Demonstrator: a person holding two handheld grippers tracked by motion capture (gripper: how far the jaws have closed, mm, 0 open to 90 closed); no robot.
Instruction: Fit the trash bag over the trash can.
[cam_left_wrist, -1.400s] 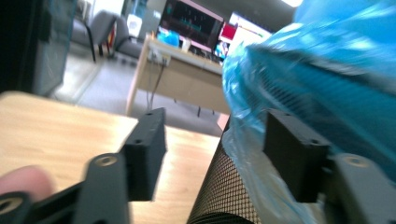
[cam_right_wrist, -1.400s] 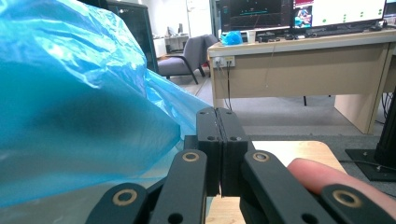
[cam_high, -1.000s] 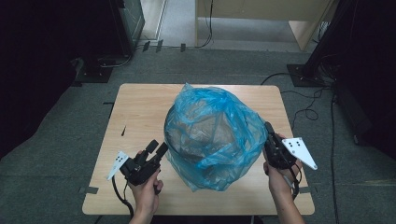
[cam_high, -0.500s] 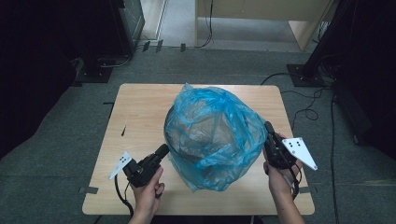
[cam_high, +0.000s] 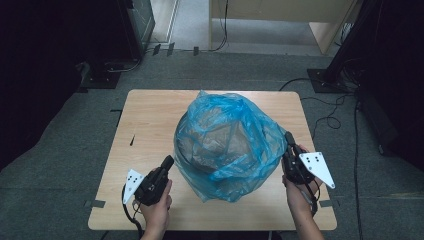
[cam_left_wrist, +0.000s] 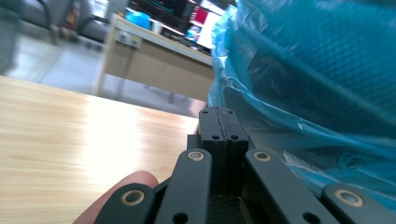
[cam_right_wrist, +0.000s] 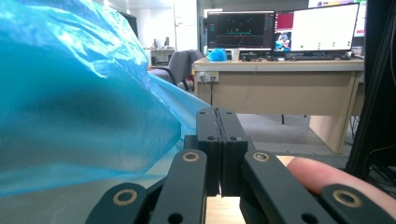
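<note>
While the blue plastic bag (cam_high: 227, 142) is sitting near the middle of the pale wooden worktop (cam_high: 150, 115), it is bulging into a rounded mound over a dark, roughly round object that is showing dimly through the film. No clear long axis is showing; the loose, crumpled edge of the bag is trailing toward the near edge of the worktop, and another crinkled peak is rising at the far side. The film is looking thin, glossy and translucent, creased all over, and in the left gripper view a fine mesh pattern is showing through it.

At the near left, the left tongs (cam_high: 169, 161) are pointing diagonally toward the bag, their tip just beside its lower left flank; their jaws have just been closing and are now standing pressed together with nothing between them. At the right, the right tongs (cam_high: 288, 137) are pointing away from the person along the bag's right side, jaws likewise shut and empty, right beside the film.
</note>
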